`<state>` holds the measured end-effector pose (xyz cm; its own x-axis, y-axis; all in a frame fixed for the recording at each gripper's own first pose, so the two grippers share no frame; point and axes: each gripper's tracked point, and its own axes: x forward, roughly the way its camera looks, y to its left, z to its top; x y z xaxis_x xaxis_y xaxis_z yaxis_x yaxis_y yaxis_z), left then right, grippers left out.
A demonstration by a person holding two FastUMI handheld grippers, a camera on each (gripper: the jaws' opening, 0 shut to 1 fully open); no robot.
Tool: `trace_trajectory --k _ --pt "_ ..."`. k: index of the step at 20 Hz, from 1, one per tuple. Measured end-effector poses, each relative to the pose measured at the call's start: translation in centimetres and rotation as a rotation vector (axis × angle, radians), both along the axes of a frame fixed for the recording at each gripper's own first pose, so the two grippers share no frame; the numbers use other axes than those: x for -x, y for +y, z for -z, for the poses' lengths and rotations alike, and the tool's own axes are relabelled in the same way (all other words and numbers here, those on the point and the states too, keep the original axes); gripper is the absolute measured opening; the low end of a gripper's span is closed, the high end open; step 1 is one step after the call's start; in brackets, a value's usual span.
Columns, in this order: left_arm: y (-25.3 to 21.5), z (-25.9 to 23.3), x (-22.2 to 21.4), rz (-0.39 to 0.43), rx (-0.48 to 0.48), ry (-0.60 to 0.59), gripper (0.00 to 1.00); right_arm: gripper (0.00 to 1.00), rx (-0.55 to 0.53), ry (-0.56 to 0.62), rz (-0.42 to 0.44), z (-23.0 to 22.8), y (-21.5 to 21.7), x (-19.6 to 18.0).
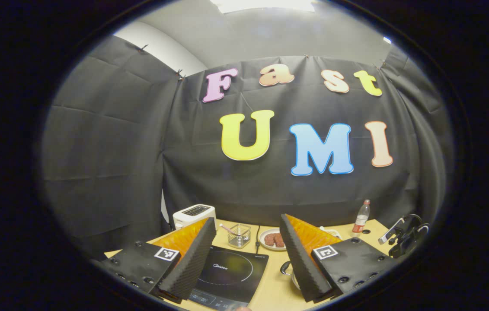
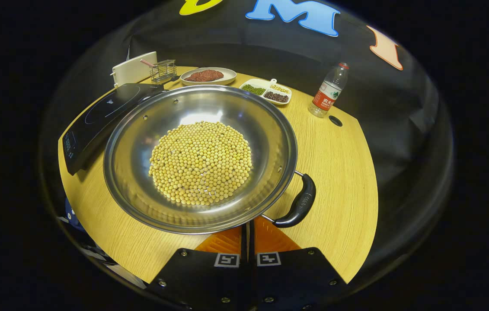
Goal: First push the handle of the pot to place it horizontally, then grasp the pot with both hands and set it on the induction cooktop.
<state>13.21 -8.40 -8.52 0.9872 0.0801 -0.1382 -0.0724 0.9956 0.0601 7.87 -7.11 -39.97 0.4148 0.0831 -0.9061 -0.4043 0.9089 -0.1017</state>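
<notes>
The right gripper (image 2: 247, 233), jaws pressed together, sits by the wok's handle (image 2: 299, 204). A hard shove could spill soybeans (image 2: 201, 162). The left gripper (image 1: 247, 255) hangs spread.

Black cloth (image 1: 110, 142) hangs in creased panels around the booth, clipped along its upper edge. Above it rises a grey wall (image 1: 270, 39), with a white panel (image 1: 162, 49) at the left and a bright ceiling light (image 1: 266, 4) overhead. Below, the light wooden counter (image 2: 339, 172) has a rounded edge.

The pot (image 2: 201, 160) holding beans (image 2: 201, 163) sits right of the cooktop (image 2: 97, 116).
</notes>
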Motion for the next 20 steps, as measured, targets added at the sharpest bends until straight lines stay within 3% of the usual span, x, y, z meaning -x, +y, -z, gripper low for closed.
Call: trace_trajectory --k 7,11,15,20 --pt "-0.4 0.4 -0.3 -0.033 -0.023 0.013 0.94 0.00 0.004 -0.049 0.016 0.6 -0.3 -2.8" --pt "-0.8 0.7 -0.5 -0.044 -0.030 0.020 0.99 0.01 -0.005 -0.094 0.070 0.3 -0.6 -4.6" --pt "-1.7 1.1 -1.1 -0.047 -0.038 0.029 0.97 0.01 -0.061 -0.124 0.144 -0.1 -0.9 -5.8" --pt "-3.5 2.1 -1.8 -0.031 -0.052 0.043 1.00 0.01 -0.117 -0.216 0.178 -2.3 -1.7 -6.4"
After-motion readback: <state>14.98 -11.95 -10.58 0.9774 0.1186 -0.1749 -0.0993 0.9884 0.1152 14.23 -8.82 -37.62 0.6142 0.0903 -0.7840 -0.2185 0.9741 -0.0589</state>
